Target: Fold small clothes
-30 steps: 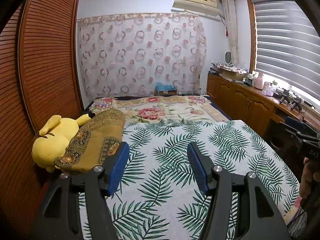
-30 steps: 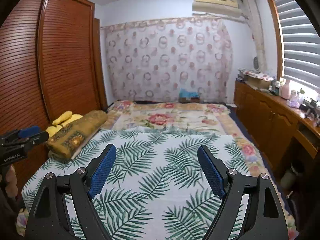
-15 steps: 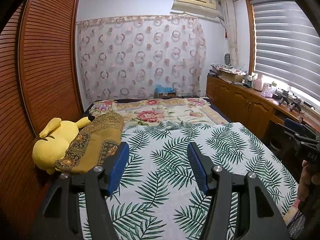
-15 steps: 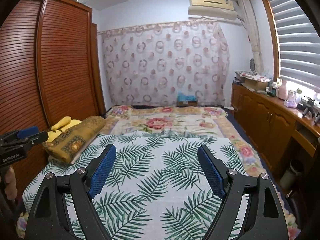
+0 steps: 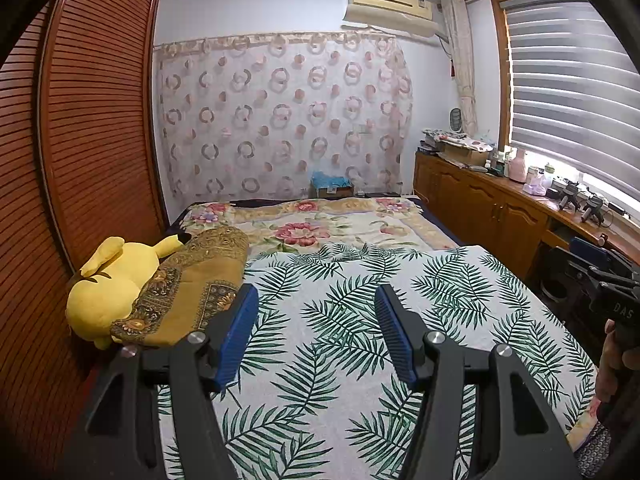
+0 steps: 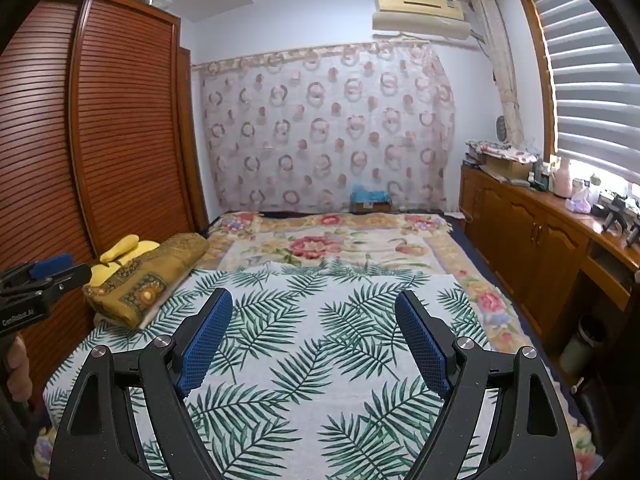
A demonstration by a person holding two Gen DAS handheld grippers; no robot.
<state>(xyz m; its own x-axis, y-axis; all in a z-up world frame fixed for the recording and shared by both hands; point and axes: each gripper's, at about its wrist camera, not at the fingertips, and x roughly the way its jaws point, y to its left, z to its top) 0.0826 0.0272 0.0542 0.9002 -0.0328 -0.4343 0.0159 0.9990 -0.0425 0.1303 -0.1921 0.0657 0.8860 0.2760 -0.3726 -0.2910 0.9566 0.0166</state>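
No small garment shows in either view. My left gripper (image 5: 316,320) is open and empty, held above the palm-leaf sheet (image 5: 360,312) on the bed. My right gripper (image 6: 314,320) is open and empty above the same sheet (image 6: 320,340). The right gripper's body shows at the right edge of the left wrist view (image 5: 612,292). The left gripper's body shows at the left edge of the right wrist view (image 6: 36,284).
A yellow plush toy (image 5: 108,280) and a folded gold patterned cloth (image 5: 192,280) lie at the bed's left edge against a louvered wardrobe (image 5: 88,140). A floral blanket (image 5: 320,228) covers the far bed. A wooden cabinet (image 5: 492,216) with clutter runs along the right.
Both cameras have tilted upward a little, showing more ceiling and wall. Both grippers stay open and empty.
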